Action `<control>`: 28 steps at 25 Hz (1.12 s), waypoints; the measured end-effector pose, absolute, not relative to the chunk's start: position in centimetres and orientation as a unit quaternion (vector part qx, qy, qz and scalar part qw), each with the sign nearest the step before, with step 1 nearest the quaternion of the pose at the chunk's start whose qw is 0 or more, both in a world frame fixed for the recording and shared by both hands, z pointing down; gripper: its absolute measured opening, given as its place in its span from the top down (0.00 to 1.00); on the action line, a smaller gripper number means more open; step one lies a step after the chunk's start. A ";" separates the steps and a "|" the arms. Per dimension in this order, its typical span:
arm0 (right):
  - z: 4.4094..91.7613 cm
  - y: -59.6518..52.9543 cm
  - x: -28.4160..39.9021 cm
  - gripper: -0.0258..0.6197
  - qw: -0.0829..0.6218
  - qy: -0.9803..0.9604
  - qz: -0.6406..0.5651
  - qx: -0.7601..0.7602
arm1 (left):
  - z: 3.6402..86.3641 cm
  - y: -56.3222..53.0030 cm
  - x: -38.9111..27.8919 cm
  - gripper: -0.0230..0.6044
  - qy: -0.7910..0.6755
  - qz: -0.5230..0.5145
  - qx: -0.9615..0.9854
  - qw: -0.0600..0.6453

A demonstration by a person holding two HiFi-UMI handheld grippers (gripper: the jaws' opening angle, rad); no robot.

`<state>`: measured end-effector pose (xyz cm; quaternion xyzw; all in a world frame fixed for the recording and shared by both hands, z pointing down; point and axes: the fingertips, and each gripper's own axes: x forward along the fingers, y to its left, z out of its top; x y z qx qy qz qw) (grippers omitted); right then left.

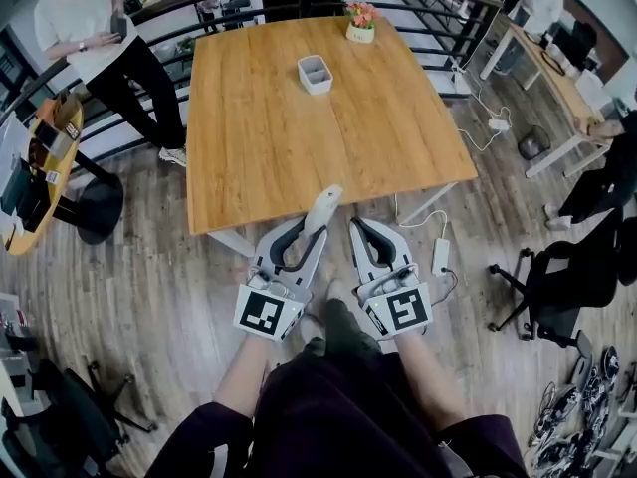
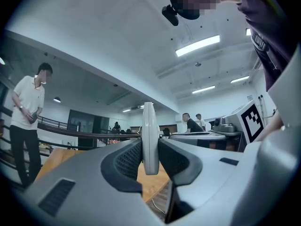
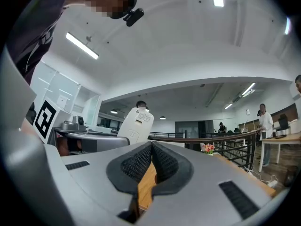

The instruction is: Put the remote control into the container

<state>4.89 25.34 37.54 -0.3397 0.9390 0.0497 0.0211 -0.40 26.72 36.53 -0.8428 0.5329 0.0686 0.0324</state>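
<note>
A slim white remote control stands edge-on between the pads of my left gripper, which is shut on its lower part. It is held just off the near edge of the wooden table. In the left gripper view the remote rises upright out of the jaws. Beside it, my right gripper has its jaws together with nothing in them. The right gripper view shows the closed pads and the remote's back to their left. A small white container sits open on the table's far side.
A flower pot stands at the table's far edge. A person stands at the left by a railing. A white power adapter with its cable lies on the floor at the right. Office chairs and a desk are at the right.
</note>
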 end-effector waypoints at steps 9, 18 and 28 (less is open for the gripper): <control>39.1 18.6 3.1 0.93 0.016 0.946 0.034 -0.321 | 38.2 20.9 -1.6 0.78 0.545 0.055 -0.837 0.020; 37.9 9.7 2.5 0.93 0.020 0.951 0.022 -0.306 | 37.1 12.1 -1.6 0.78 0.559 0.061 -0.827 0.006; 37.8 3.8 4.2 0.93 0.032 0.951 0.006 -0.309 | 36.3 5.9 -0.3 0.78 0.565 0.047 -0.824 0.018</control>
